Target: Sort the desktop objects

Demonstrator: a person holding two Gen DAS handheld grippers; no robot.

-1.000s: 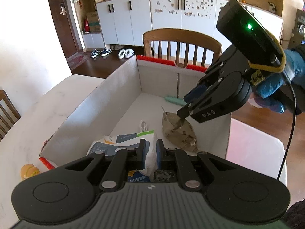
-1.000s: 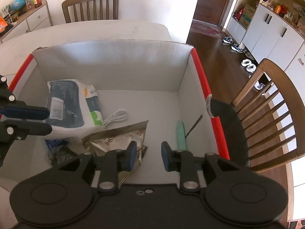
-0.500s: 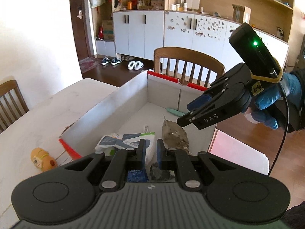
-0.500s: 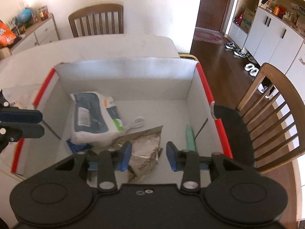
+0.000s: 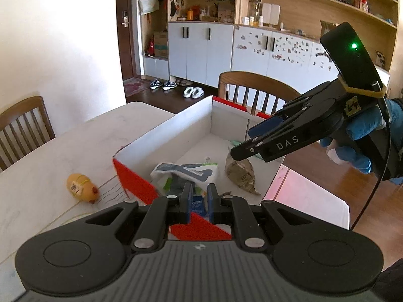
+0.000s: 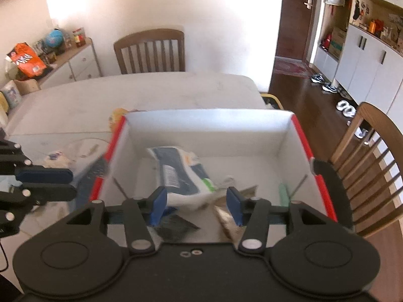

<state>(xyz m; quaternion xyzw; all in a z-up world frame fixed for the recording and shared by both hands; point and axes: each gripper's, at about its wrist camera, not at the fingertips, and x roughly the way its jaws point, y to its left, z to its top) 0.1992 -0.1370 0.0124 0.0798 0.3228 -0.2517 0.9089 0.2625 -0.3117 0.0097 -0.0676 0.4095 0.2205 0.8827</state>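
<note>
The box [image 5: 176,136] is white inside with red outer faces and rim edges. In it lie a white pack [image 5: 186,171] printed dark blue with a green patch and a metallic grey-brown pouch [image 5: 239,173]. At nine o'clock from the box, an orange-yellow toy [image 5: 80,187] sits on the off-white desk [image 5: 63,151]. Both black tools carry blue pads [image 6: 158,205]. The hand [image 5: 362,138] wears a blue glove.

Box [image 5: 176,136]: matt white cardboard inside, glossy red outside and along the rims. Foil pouch [image 5: 240,173]: crinkled, dull metallic sheen. Tissue pack [image 6: 181,171]: soft, glossy plastic wrap. Left claw [image 5: 199,202]: matt black plastic, blue rubbery pads, bright metal pivot pins. Surface [image 5: 63,151]: pale, smooth, faintly scuffed. Chair [image 6: 151,50]: varnished brown wood. Toy [image 5: 81,187]: smooth yellow plastic.
</note>
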